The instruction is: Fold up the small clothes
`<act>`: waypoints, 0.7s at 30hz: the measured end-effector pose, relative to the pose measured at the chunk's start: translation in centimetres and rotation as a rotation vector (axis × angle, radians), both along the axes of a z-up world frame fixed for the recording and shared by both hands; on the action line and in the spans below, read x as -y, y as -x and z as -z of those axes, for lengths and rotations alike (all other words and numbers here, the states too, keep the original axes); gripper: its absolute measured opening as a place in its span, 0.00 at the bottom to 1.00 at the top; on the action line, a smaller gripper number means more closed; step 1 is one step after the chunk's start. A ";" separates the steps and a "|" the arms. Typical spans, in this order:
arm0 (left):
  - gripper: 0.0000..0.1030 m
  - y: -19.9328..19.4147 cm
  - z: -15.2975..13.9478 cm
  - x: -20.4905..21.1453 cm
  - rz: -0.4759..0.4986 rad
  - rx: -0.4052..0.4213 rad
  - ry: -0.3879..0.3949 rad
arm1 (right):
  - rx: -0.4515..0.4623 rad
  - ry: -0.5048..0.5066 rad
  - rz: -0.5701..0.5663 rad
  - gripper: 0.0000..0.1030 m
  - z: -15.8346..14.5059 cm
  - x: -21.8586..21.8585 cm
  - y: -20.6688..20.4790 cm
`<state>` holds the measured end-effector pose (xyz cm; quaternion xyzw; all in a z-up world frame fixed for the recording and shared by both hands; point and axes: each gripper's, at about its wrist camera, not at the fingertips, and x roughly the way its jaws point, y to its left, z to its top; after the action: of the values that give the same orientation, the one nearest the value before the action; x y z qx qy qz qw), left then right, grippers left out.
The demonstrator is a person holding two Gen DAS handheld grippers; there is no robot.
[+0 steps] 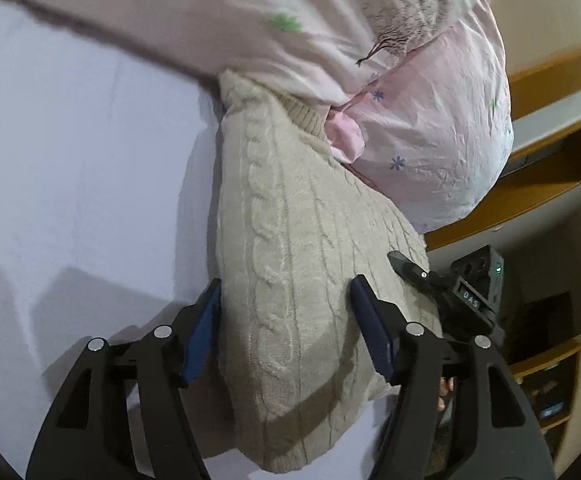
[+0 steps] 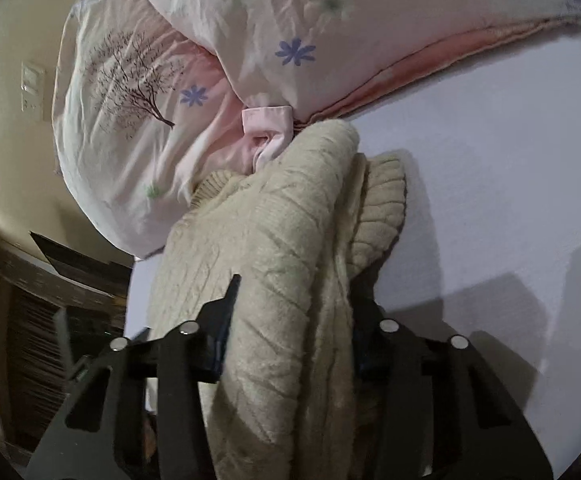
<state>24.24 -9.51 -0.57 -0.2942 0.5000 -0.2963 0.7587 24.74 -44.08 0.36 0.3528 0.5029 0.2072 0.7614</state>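
A cream cable-knit sweater point(image 1: 290, 264) lies bunched on the white bed sheet point(image 1: 70, 160), its far end against a pink quilt. My left gripper point(image 1: 286, 304) holds a thick fold of it between blue pads point(image 1: 200, 344). In the right wrist view the same sweater point(image 2: 282, 280) fills the middle, with its ribbed hem point(image 2: 382, 208) to the right. My right gripper point(image 2: 294, 312) is shut on a fold of it. The right gripper's body also shows in the left wrist view point(image 1: 462, 292), just beyond the sweater's right edge.
A pink floral quilt point(image 1: 430, 128) is heaped at the head of the bed, also in the right wrist view point(image 2: 162, 92). A small pink garment point(image 2: 268, 128) lies between quilt and sweater. Wooden shelves point(image 1: 550, 152) stand beside the bed. White sheet point(image 2: 490, 160) extends right.
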 end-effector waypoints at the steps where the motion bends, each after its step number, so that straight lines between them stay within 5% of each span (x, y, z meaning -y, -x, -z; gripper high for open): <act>1: 0.59 0.0 0.0 0.1 0.003 0.007 -0.006 | 0.004 -0.016 0.003 0.39 0.0 0.0 0.0; 5: 0.39 0.4 -1.0 -0.2 0.034 0.030 -0.035 | 0.064 -0.110 -0.011 0.36 -0.9 -0.3 0.4; 9: 0.36 2.6 -4.8 -4.0 0.043 0.157 -0.053 | 0.144 -0.220 -0.159 0.33 -2.6 -3.7 0.9; 11: 0.39 3.8 -6.2 -6.1 0.028 0.234 -0.171 | 0.143 -0.134 -0.220 0.35 -2.8 -6.6 0.7; 13: 0.43 4.0 -6.3 -7.1 -0.010 0.248 -0.334 | 0.109 0.042 -0.231 0.48 -2.5 -8.7 0.2; 15: 0.43 4.8 -6.9 -8.3 -0.102 0.302 -0.493 | 0.110 0.105 -0.184 0.57 -2.6 -8.5 0.2; 19: 0.50 7.5 -9.3 -8.2 -0.136 0.435 -0.416 | 0.198 0.024 -0.115 0.59 -3.9 -6.5 1.0; 20: 0.54 8.1 -9.5 -7.5 -0.114 0.457 -0.405 | 0.202 0.011 -0.155 0.55 -3.8 -7.1 1.0; 21: 0.55 8.5 -9.4 -6.0 -0.068 0.472 -0.406 | 0.197 0.033 -0.184 0.26 -3.5 -8.1 0.8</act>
<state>15.76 -3.55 8.81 -0.0762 0.3490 -0.2249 0.9065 23.90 -36.02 3.86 0.2707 0.4591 0.3015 0.7906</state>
